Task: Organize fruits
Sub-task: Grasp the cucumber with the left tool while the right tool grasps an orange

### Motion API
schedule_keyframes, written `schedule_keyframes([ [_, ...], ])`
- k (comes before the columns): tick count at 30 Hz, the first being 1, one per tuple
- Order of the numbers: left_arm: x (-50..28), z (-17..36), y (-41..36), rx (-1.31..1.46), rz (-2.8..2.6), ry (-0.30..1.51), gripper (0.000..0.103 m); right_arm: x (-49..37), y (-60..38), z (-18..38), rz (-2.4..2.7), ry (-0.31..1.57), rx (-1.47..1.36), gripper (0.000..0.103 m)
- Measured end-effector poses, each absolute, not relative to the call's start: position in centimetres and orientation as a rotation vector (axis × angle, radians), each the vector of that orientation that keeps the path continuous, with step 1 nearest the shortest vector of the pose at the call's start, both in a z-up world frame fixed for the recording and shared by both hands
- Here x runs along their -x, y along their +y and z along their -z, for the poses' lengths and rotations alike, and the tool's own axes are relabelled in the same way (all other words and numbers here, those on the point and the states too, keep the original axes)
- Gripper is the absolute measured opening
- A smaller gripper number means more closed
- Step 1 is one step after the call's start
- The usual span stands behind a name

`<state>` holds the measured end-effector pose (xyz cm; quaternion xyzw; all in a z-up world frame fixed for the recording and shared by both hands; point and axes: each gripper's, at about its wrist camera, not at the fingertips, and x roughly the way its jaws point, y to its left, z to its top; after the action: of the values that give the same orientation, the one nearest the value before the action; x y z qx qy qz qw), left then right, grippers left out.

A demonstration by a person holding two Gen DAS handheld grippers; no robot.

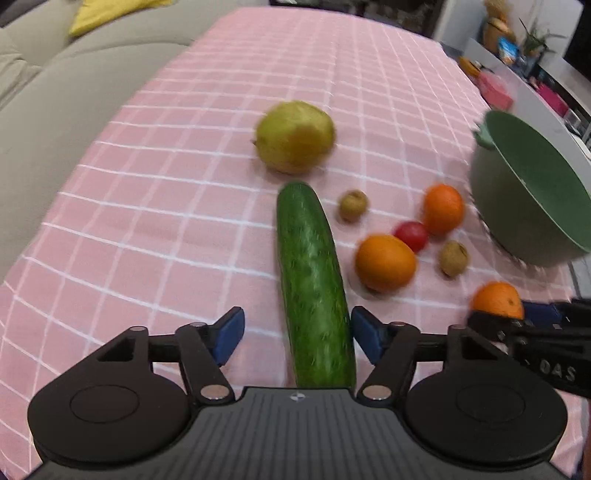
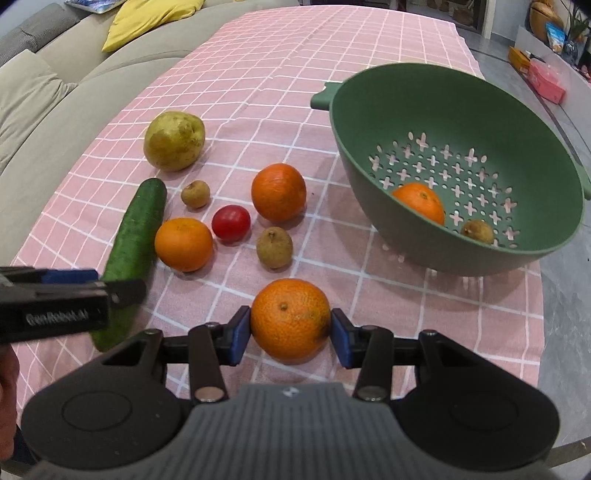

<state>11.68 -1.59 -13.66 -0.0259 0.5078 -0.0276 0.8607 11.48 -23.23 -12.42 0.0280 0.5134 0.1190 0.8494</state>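
Right hand-held gripper [image 2: 291, 328] sits nearest the right wrist camera, its blue pads [image 2: 240, 334] pinching a mandarin [image 2: 290, 318] on both sides; the fruit rests on or just above the pink checked cloth [image 2: 258, 74], cannot tell which. Left hand-held gripper [image 1: 297, 332] is spread wide, fingers straddling the near end of a cucumber [image 1: 314, 280] that lies lengthwise on the surface; the right pad [image 1: 364, 332] is just beside the cucumber skin, the left pad well clear. In the right wrist view the left hand-held gripper shows as a dark bar over the cucumber's near end. Past the cucumber tip lies a yellow-green pear [image 2: 173, 140]. Loose between cucumber and colander: two more mandarins [image 2: 183, 243] [image 2: 279, 192], a red tomato [image 2: 231, 223] between them, and two small brown longan-like fruits [image 2: 195, 193] [image 2: 274, 246]. Green colander [image 2: 369, 122] stands on the cloth to the right, upright, tab handles on its rim, cross-shaped holes in its wall. Inside it lie one mandarin [image 2: 419, 203] and one small brown fruit [image 2: 477, 231], near each other at the bottom. Beige sofa [image 2: 44, 96] with a yellow cushion [image 2: 147, 18] runs along the left edge of the surface. Left wrist view is motion-blurred.
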Motion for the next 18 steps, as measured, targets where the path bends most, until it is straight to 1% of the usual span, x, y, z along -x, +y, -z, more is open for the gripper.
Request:
schedule_keyframes([
  [4,-12.4,14.9,-2.8,-0.02,0.029,1.047,0.069,-11.5,-23.0,12.5,-0.245,1.072,-0.029,0.043],
  [7,-12.3,15.0,-3.8,-0.065,0.029,1.003,0.065,-11.5,-23.1,12.7,-0.237,1.069,-0.009,0.043],
  [8,-12.4,15.0,-3.7,-0.047,0.024,0.999,0.059,-11.6,-23.1,12.7,-0.238,1.063,-0.009,0.043],
  [9,-12.4,15.0,-3.5,-0.033,0.015,0.994,0.055,-11.6,-23.1,12.8,-0.24,1.058,-0.005,0.043],
  [10,-12.4,15.0,-3.3,-0.034,0.002,0.985,0.043,-11.6,-23.0,12.8,-0.242,1.053,0.006,0.043],
  [18,-12.1,14.7,-1.5,0.047,0.037,0.984,0.041,-11.9,-22.7,12.7,-0.261,1.044,0.033,0.042],
])
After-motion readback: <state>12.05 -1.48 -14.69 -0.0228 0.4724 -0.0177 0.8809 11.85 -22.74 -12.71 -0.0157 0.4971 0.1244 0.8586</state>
